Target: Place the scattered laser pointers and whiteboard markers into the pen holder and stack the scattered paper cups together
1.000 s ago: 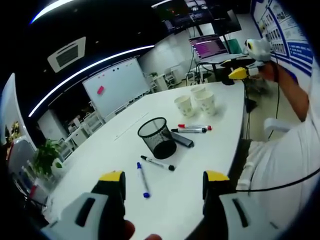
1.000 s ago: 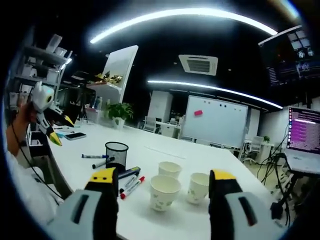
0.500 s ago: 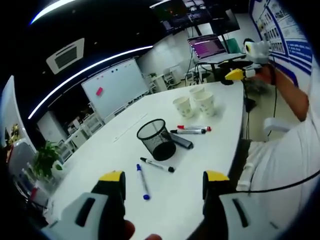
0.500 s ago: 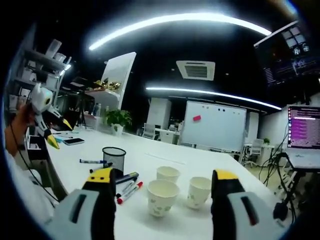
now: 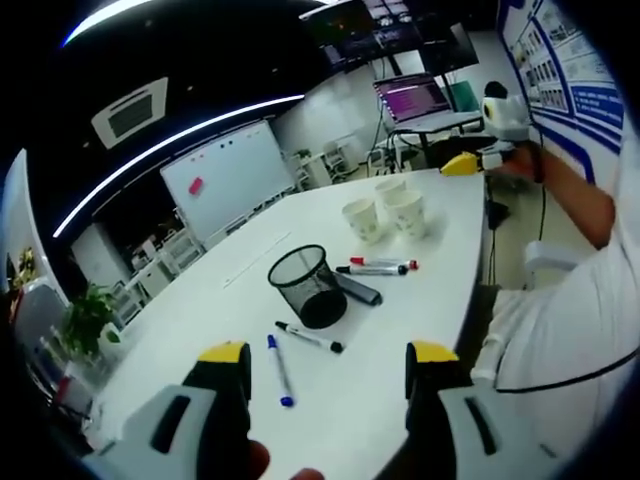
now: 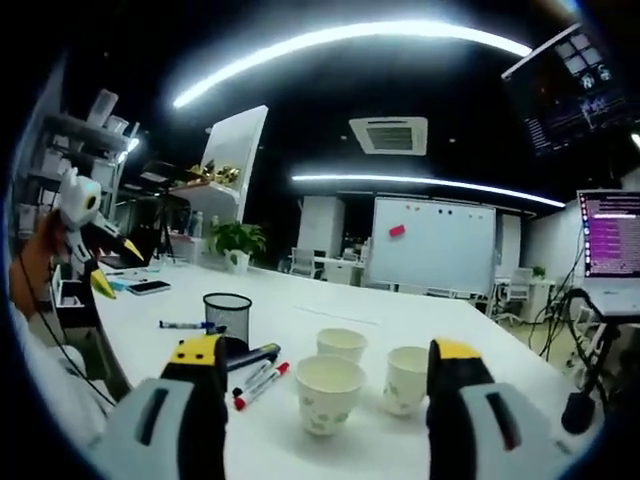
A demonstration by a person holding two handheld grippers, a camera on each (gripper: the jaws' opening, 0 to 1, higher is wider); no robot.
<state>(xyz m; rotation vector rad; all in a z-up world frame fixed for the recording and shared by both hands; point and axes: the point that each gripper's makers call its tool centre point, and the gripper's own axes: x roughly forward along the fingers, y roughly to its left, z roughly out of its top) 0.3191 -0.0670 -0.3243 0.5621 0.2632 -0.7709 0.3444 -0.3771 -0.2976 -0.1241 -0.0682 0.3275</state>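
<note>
We hold both tools, left tool (image 5: pixel 325 358) and right tool (image 6: pixel 327 358), jaws apart and empty | above white bench (image 5: pixel 400 300) | ready for scattered markers beside black mesh pen holder (image 5: pixel 308 286).

Whiteboard (image 6: pixel 432 245) beyond white table (image 5: pixel 230 300); laptop (image 5: pixel 412 98) nearby

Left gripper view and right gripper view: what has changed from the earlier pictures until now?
Only the cameras shifted a little with the hands. Nothing was taken hold of or let go. The black mesh pen holder, the three white paper cups, the blue-capped marker and the red-capped marker lie where they were on the white table. The left gripper and right gripper stayed open and empty.
</note>
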